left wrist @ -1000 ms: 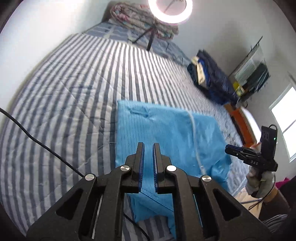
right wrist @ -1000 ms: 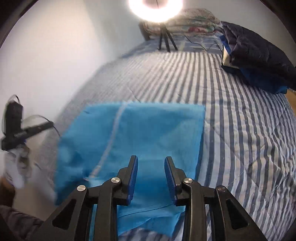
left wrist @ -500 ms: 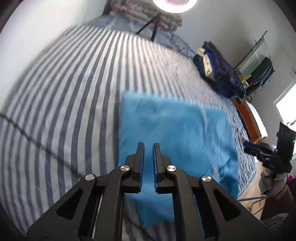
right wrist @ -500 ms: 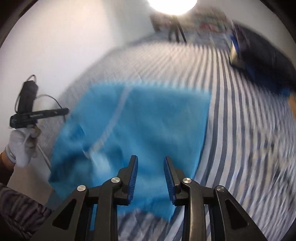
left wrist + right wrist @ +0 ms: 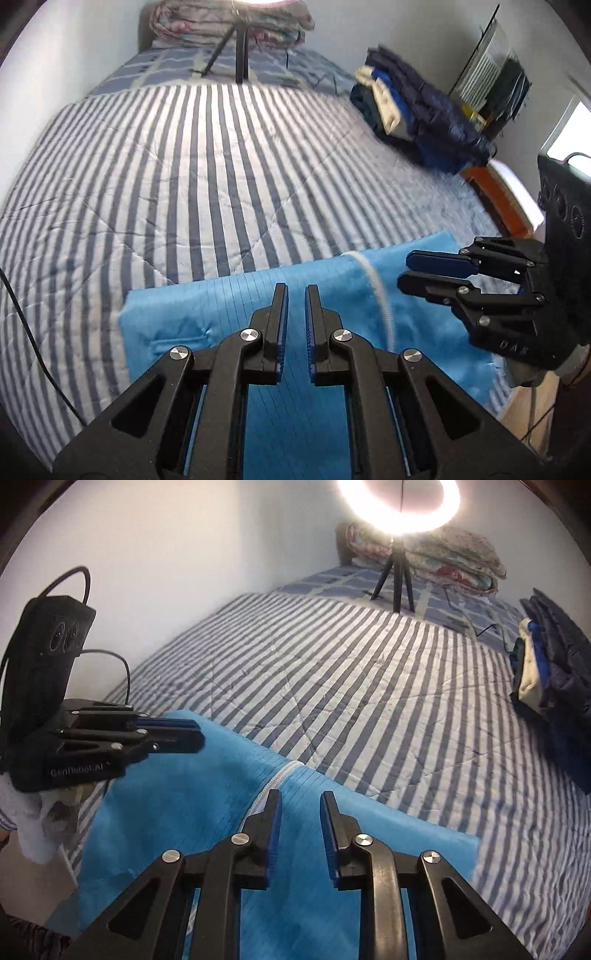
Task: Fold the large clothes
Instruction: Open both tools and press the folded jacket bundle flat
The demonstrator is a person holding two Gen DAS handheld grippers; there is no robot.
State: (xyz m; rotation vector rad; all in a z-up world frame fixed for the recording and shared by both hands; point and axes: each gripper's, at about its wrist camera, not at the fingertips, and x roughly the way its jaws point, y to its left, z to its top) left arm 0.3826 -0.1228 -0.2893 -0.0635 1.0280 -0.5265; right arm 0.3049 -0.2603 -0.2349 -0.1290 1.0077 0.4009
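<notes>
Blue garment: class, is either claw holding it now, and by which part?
Neither. The left claw is shut empty above the blue garment; the right claw is closing on nothing.

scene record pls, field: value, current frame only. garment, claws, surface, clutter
garment: blue garment, partly folded, white zipper showing, lying flat at the near edge of the bed
surface: striped quilt
left claw: shut, nothing between the jaws, above the garment
right claw: jaws closing, nothing between them, above the garment
clutter: dark clothes pile on the bed's far side; ring light on a tripod; folded blankets at the bed's head
</notes>
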